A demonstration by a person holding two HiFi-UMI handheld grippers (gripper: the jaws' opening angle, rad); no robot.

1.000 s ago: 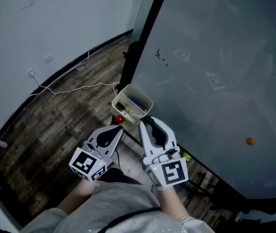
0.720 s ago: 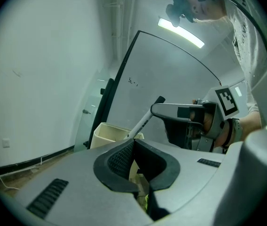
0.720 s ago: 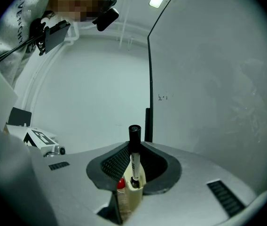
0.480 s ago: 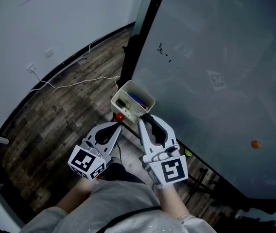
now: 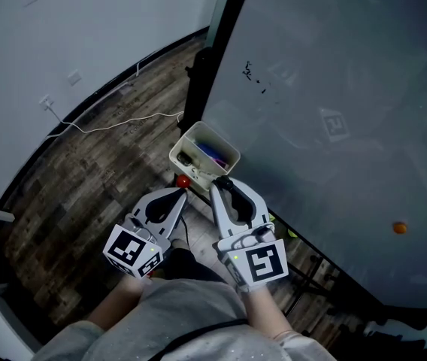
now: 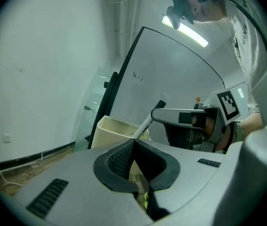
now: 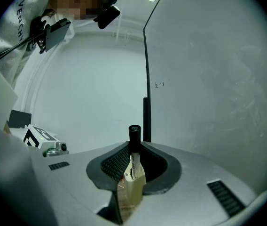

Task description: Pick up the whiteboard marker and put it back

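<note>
Right jaws: clamped on the whiteboard marker (image 7: pixel 134 159). Its black cap projects past the tips of my right gripper (image 5: pixel 224 184), and its white barrel runs back between the pads.
Left jaws: pressed together with nothing between them. My left gripper (image 6: pixel 133 141) sits just beside the right one.
Marker position: held off the floor, near the rim of the cream bin (image 5: pixel 189 138).
Bin position: at the foot of the whiteboard (image 5: pixel 341 104), with small items inside.
</note>
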